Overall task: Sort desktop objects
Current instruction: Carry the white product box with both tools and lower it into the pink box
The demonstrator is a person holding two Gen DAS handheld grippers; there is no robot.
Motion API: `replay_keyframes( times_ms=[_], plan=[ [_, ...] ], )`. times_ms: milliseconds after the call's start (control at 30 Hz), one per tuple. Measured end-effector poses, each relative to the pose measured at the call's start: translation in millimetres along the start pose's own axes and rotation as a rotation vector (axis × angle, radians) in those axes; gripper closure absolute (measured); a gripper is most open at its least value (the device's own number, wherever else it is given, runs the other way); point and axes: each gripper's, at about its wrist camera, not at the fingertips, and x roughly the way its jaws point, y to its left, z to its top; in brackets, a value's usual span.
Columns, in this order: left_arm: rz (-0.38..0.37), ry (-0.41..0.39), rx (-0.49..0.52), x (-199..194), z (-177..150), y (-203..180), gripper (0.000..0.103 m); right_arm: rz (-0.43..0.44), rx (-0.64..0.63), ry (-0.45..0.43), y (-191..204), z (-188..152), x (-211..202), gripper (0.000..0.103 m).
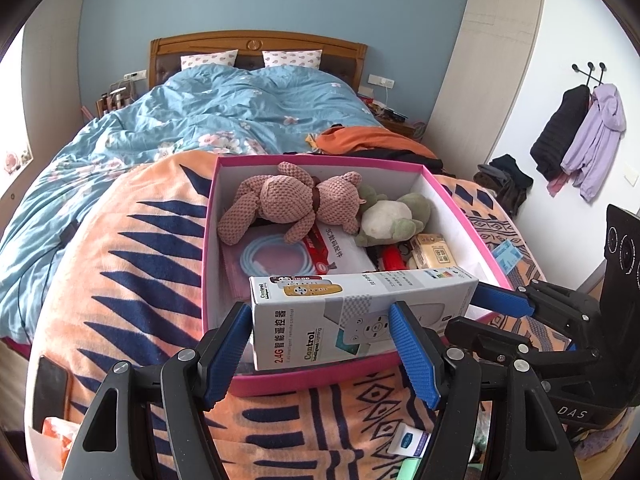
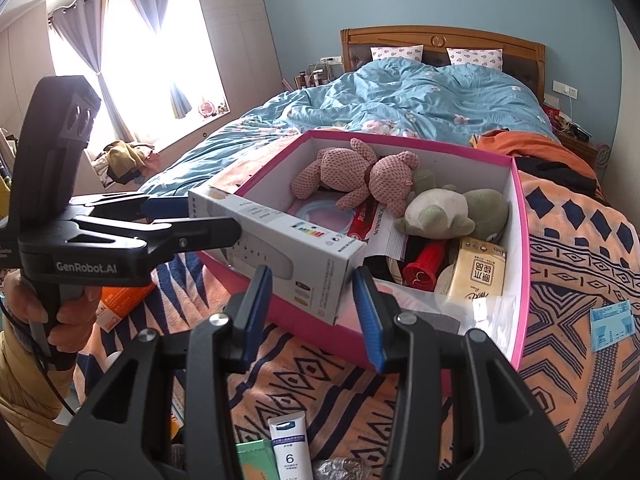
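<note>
A long white remote-control carton (image 1: 360, 312) is held over the near edge of a pink storage box (image 1: 320, 376). My left gripper (image 1: 320, 332) is shut on the carton's left end. My right gripper (image 2: 312, 300) is shut on its other end (image 2: 296, 252); that gripper also shows in the left wrist view (image 1: 500, 300). The pink box (image 2: 516, 280) holds a pink plush bear (image 1: 288, 204), a green-white plush (image 1: 392, 216), a blue cable pack (image 1: 272, 260), a tissue pack (image 2: 476, 276) and a red item (image 2: 424, 268).
The box sits on an orange and navy patterned blanket (image 1: 132, 280) on a bed with a blue floral duvet (image 1: 224, 108). A white tube (image 2: 290, 448) and a green packet (image 2: 254, 460) lie near me. A blue slip (image 2: 612, 324) lies right of the box. A phone (image 1: 50, 384) lies left.
</note>
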Motion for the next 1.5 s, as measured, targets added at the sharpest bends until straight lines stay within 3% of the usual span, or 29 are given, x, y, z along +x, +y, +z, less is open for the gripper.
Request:
replay_keyframes(
  times_ms=[1500],
  plan=[
    [0.036, 0.082, -0.062, 47, 25, 19, 0.031, -0.004, 0.035, 0.095, -26, 24, 50, 0.058]
  ],
)
